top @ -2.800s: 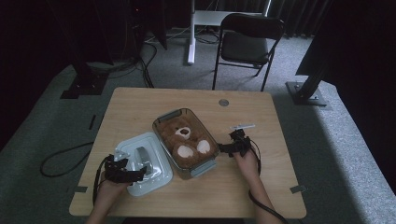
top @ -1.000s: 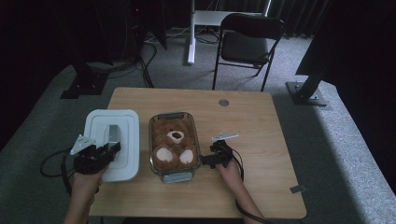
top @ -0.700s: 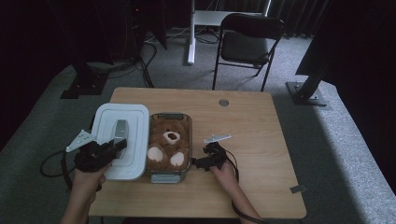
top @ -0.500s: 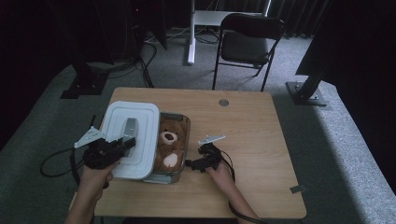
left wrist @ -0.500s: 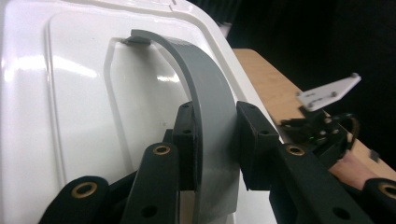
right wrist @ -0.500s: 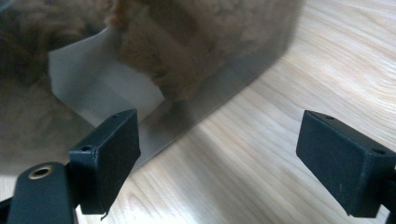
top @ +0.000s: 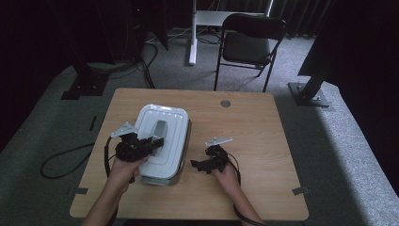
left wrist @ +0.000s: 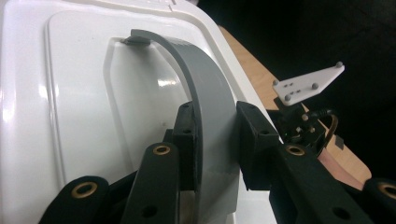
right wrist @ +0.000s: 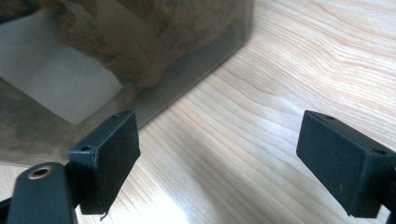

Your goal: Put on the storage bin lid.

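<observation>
A white lid (top: 164, 134) with a grey arched handle (top: 160, 128) lies over a clear box (top: 185, 147) on the wooden table (top: 254, 122). My left gripper (top: 154, 141) is shut on that handle (left wrist: 208, 93), its pads (left wrist: 254, 135) pressing either side, above the lid's white top (left wrist: 79, 93). My right gripper (top: 197, 165) rests open on the table just right of the box. Its view has the box's clear wall (right wrist: 196, 79) close in front, with brown teddy fur (right wrist: 140, 42) behind it. Nothing sits between the right gripper's (right wrist: 229, 140) fingers.
A black folding chair (top: 249, 37) stands beyond the table's far edge. A round cable port (top: 225, 103) sits at the table's back. A cable (top: 61, 160) loops on the floor to the left. The table's right half is bare wood (right wrist: 289, 70).
My left gripper has carried the lid rightward from beside the box to on top of it, hiding the teddy. The box and right gripper shifted slightly left earlier.
</observation>
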A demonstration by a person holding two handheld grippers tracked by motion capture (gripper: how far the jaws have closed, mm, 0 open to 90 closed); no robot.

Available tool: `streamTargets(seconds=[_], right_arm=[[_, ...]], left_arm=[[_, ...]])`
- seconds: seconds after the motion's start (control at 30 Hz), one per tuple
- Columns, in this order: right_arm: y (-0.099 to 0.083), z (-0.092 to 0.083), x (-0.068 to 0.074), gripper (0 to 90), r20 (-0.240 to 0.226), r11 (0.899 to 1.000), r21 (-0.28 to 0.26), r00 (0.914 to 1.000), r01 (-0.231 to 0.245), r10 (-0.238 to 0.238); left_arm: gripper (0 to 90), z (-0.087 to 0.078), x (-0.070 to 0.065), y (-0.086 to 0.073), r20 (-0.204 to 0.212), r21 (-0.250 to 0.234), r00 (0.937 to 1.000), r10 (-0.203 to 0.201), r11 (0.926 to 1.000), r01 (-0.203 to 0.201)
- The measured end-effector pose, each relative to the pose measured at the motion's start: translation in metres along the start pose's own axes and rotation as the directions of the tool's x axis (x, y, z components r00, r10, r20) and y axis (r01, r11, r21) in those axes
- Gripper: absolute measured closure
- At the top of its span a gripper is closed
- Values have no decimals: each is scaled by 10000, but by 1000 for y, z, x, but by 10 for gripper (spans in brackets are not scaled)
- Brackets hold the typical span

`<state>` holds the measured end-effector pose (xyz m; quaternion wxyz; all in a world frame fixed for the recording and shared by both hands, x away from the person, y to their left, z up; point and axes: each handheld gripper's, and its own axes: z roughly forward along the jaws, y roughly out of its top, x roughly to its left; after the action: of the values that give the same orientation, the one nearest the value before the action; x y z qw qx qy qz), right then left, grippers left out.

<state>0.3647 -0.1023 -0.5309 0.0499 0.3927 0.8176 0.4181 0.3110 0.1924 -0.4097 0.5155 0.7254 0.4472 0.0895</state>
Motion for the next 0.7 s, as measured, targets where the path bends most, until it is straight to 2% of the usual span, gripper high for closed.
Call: streamTargets(seconds=[0.2, 0.3, 0.43, 0.7], right_arm=[[-3, -3, -6, 126, 131, 9998, 6, 9998, -176, 176], [-3, -4, -7, 126, 155, 9997, -7, 9996, -225, 225], [-5, -4, -9, 126, 184, 9995, -20, 9993, -318, 318], [-9, -3, -11, 125, 202, 9991, 6, 9989, -421, 421]], left_arm=[[724, 15, 0, 2, -229, 206, 9996, -135, 9997, 140], [725, 17, -1, 1, -151, 238, 9996, -228, 9994, 231], [725, 22, -4, 0, -272, 392, 9995, -146, 9991, 157], [721, 28, 6, -5, -465, 578, 9973, -568, 9966, 594]])
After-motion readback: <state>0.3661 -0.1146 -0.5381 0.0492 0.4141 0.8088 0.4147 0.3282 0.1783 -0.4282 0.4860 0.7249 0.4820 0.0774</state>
